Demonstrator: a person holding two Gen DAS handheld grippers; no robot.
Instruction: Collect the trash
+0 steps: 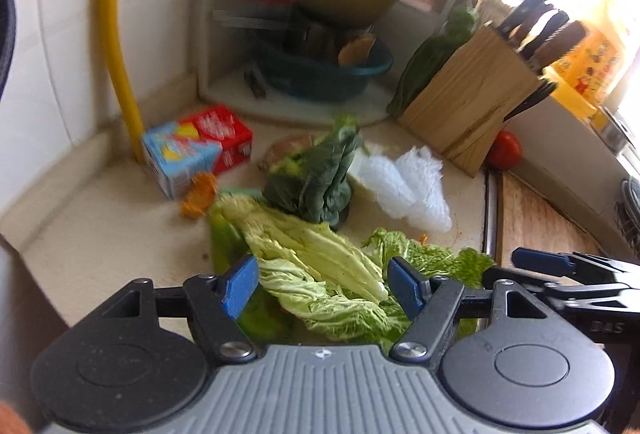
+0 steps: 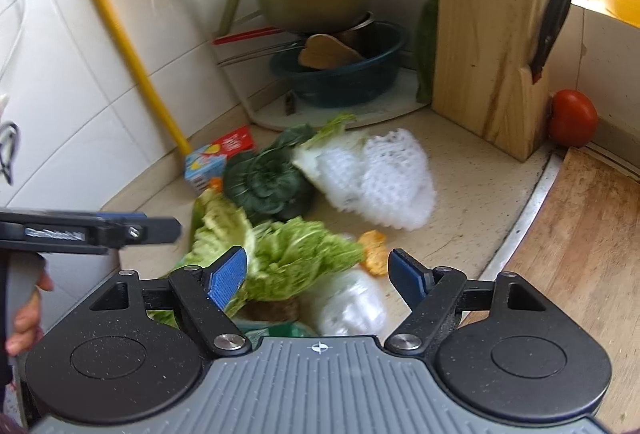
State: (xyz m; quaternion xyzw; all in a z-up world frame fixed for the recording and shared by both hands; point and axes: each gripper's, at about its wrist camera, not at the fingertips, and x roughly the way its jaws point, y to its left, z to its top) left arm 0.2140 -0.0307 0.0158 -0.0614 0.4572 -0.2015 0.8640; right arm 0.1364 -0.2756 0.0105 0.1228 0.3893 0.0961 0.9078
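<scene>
Both claws spread over vegetable scraps on the counter.

The pale cabbage leaves point(image 1: 316, 270) lie nearest, limp and light, likely to tear or slip if pinched at a frilly edge; the thicker white rib looks the surer hold. Behind them sit a dark leafy green point(image 1: 320, 174), white foam netting point(image 1: 408, 186) to its right (soft, springy, easy to pinch), orange peel point(image 1: 200, 194) and a carton point(image 1: 196, 150) far left. The left claw point(image 1: 322, 284) hangs open around the cabbage; the right claw point(image 2: 318, 276) is open too, gripping nothing. A knife block point(image 2: 488, 58) and tomato point(image 2: 573, 117) stand far right.
</scene>
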